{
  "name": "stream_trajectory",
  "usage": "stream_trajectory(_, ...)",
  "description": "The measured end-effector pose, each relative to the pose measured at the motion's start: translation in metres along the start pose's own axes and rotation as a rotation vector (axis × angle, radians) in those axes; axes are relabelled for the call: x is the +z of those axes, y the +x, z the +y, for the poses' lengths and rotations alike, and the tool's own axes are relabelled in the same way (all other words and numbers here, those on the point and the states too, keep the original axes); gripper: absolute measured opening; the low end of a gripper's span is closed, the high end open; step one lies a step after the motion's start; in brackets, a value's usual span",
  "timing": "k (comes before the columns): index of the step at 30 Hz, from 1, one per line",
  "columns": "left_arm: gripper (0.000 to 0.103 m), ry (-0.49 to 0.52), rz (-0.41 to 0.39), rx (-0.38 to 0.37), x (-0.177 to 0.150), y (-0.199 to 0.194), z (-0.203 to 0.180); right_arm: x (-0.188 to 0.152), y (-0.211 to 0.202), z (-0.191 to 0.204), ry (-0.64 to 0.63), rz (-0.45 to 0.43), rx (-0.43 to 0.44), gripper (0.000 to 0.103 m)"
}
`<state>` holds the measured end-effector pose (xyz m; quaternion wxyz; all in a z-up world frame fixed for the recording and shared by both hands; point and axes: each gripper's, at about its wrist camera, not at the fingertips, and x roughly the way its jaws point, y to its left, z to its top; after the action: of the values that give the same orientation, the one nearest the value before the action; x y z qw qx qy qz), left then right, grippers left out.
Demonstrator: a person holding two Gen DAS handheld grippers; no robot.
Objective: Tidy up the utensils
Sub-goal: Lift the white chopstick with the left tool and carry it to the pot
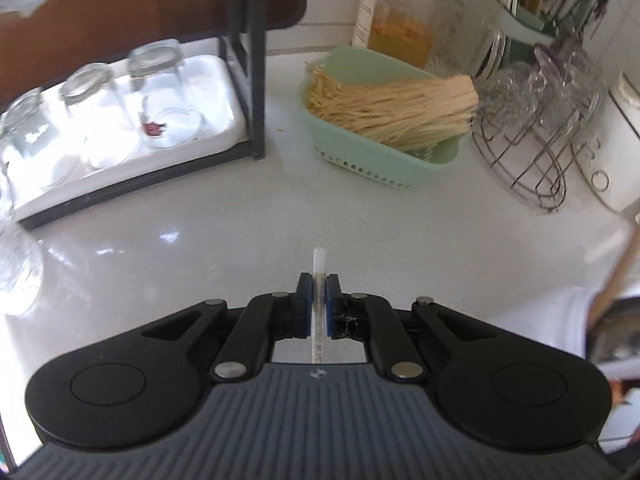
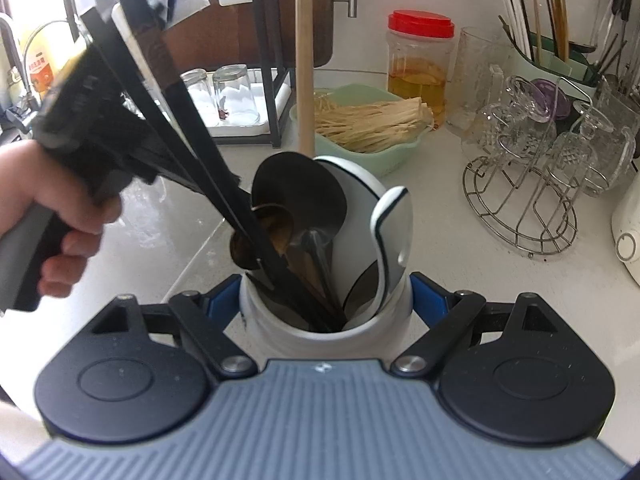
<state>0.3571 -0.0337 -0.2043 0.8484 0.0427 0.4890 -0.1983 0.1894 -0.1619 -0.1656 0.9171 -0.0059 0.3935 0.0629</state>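
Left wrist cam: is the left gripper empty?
No, the left gripper is shut on a thin pale utensil handle between its pads.

Glossy white bench (image 1: 192, 240), lit by window glare. Far left, black-framed rack (image 1: 256, 80) with white tray (image 1: 224, 80) bearing upturned glasses (image 1: 160, 92). Mid-far, green basket (image 1: 360, 152) of pale sticks. Behind, red-lidded jar (image 1: 404, 20). Right, wire stand (image 1: 532, 152) with glass cups; beyond, green chopstick holder (image 2: 552, 60). Near centre, white utensil crock (image 2: 320, 320) standing upright.
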Motion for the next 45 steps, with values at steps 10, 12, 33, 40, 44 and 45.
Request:
stream_trajectory(10, 0.007, -0.129, -0.078, 0.069, -0.031, -0.067, -0.013, 0.000, 0.001, -0.013, -0.081, -0.021, 0.081, 0.090)
stream_trajectory(12, 0.007, -0.152, -0.105, 0.082, -0.039, -0.083, -0.018, 0.000, 0.000, -0.016, -0.092, -0.026, 0.095, 0.090)
stream_trajectory(33, 0.007, -0.245, -0.305, 0.128, -0.095, -0.205, -0.084, -0.007, -0.002, -0.022, -0.148, -0.064, 0.152, 0.090)
stream_trajectory(40, 0.007, -0.236, -0.323, 0.109, -0.097, -0.220, -0.093, -0.008, -0.003, -0.023, -0.151, -0.074, 0.167, 0.090)
stream_trajectory(44, 0.007, -0.225, -0.340, 0.104, -0.094, -0.234, -0.096, -0.009, -0.003, -0.023, -0.144, -0.085, 0.167, 0.090)
stream_trajectory(45, 0.007, -0.219, -0.349, 0.100, -0.093, -0.239, -0.098, -0.009, -0.004, -0.023, -0.145, -0.089, 0.167, 0.090)
